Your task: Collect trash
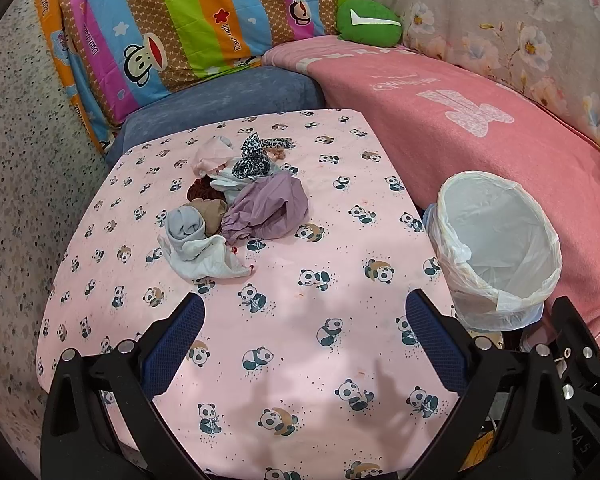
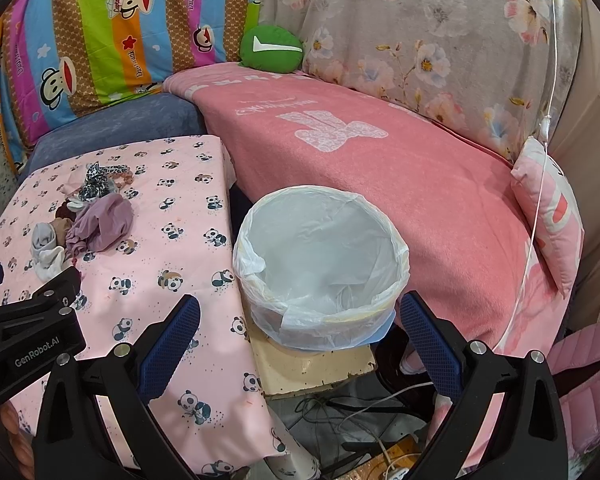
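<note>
A pile of crumpled cloth scraps lies on the table with the pink panda cloth: purple, grey-white, brown, pale pink and leopard-print pieces. The pile also shows in the right wrist view. A bin lined with a clear plastic bag stands off the table's right edge; it looks empty in the right wrist view. My left gripper is open and empty above the table's near half, short of the pile. My right gripper is open and empty just in front of the bin.
A pink blanket covers the sofa behind the bin. A green cushion, striped cartoon bedding and a blue cushion sit behind the table. The bin rests on a board above loose cables. The left gripper's body shows at the left.
</note>
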The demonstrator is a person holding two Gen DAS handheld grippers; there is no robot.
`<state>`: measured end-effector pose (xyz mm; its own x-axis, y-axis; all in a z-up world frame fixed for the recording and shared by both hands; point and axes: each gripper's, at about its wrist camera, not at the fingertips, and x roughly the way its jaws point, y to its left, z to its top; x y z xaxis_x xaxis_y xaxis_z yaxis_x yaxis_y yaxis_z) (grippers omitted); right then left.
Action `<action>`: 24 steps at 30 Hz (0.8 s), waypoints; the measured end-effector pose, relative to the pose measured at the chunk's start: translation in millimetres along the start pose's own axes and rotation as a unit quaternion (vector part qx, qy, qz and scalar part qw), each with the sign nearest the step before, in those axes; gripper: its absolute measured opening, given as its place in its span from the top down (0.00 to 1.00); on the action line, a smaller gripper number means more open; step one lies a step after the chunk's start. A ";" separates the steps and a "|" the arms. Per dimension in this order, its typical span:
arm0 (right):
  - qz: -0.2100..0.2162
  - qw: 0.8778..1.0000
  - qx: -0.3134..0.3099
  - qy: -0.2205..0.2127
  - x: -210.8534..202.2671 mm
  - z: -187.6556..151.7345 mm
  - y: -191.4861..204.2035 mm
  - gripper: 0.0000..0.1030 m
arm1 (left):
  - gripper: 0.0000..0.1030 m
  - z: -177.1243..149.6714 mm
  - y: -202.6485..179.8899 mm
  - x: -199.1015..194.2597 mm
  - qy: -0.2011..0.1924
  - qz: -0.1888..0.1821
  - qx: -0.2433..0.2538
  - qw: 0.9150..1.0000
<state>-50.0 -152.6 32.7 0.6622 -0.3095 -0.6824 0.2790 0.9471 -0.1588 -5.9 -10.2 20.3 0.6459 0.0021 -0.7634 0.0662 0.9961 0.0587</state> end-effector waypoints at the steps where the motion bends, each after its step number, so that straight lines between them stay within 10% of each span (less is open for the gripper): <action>1: -0.001 1.000 0.000 0.000 -0.1 0.1 0.1 0.05 | 0.07 0.2 -0.4 -0.4 0.000 0.000 0.000 1.000; 24: -0.001 1.000 0.002 -0.002 -1.4 0.0 -1.0 0.05 | 0.07 -1.2 0.9 -1.0 -0.003 -0.001 -0.001 1.000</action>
<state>-51.2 -153.2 33.8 0.6648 -0.3118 -0.6788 0.2833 0.9461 -0.1572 -7.4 -9.2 20.3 0.6508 0.0004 -0.7593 0.0654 0.9963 0.0566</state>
